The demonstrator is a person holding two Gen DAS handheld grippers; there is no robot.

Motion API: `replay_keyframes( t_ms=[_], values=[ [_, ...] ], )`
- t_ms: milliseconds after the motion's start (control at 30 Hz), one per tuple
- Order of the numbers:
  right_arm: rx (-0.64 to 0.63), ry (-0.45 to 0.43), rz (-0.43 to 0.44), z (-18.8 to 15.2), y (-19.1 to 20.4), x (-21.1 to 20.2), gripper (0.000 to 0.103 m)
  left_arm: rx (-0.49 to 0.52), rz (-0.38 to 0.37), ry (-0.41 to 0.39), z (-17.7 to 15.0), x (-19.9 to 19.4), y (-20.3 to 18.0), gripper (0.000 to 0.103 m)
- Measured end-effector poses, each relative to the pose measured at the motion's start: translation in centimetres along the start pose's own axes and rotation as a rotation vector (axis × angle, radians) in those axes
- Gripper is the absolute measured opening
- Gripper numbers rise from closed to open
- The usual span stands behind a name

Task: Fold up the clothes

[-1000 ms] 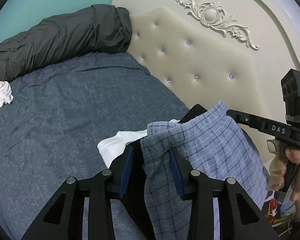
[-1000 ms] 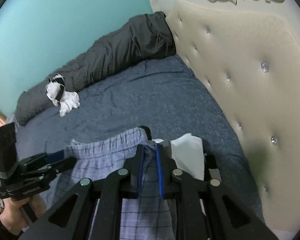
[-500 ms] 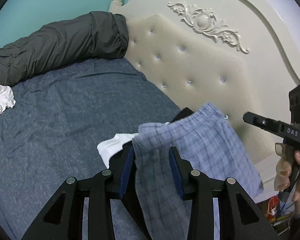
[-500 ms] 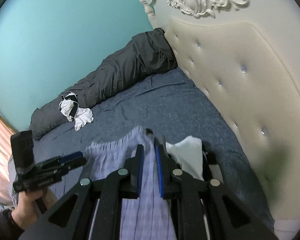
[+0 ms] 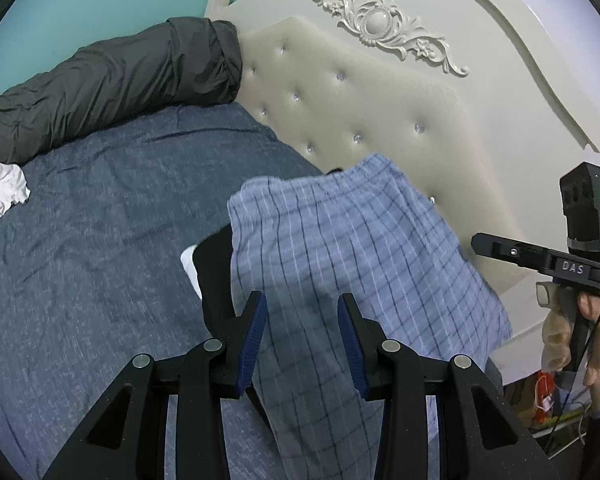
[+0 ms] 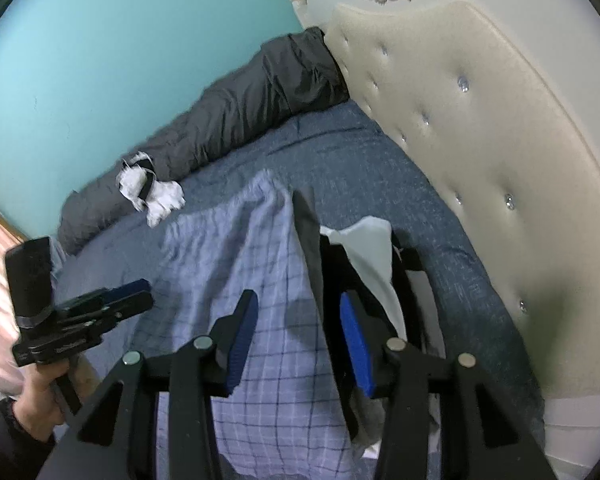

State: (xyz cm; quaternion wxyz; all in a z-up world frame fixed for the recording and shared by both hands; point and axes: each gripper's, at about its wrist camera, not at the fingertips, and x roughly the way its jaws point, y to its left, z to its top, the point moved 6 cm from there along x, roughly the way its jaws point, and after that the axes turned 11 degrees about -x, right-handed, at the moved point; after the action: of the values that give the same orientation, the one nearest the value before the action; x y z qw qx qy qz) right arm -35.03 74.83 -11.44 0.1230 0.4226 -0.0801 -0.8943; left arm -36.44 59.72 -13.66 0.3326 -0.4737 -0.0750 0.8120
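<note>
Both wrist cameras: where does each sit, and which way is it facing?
Left wrist: on the left gripper, angled down over the plaid garment toward the headboard; the right hand shows.
Right wrist: on the right gripper, jaws opening, facing the teal wall; the left hand shows.
Shared: garment, bed, grey duvet.

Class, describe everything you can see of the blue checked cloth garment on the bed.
The blue checked cloth garment is thin, soft woven fabric, pale blue with dark and white lines. It lies rumpled on a dark garment over the blue-grey bedspread, near the padded headboard. It runs between both grippers' opened blue pads.
</note>
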Motion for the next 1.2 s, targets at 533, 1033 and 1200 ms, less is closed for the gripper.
replay_keyframes(
  t_ms=[533,1033,1200],
  values=[
    [-0.018,-0.025,-0.025,-0.9,-0.2,1.0,0.003,0.016,0.026,0.019,-1.7,0.6,1.0,0.041],
    [0.092,-0.070,-0.009,-1.7,-2.5,0.2,0.003,-0.002,0.049,0.032,-2.4,1.0,1.9,0.041],
    [0.101,-0.111,-0.003,-1.9,-2.1,-1.7,0.004,0.009,0.050,0.009,-2.0,-0.1,1.6,0.041]
  ],
)
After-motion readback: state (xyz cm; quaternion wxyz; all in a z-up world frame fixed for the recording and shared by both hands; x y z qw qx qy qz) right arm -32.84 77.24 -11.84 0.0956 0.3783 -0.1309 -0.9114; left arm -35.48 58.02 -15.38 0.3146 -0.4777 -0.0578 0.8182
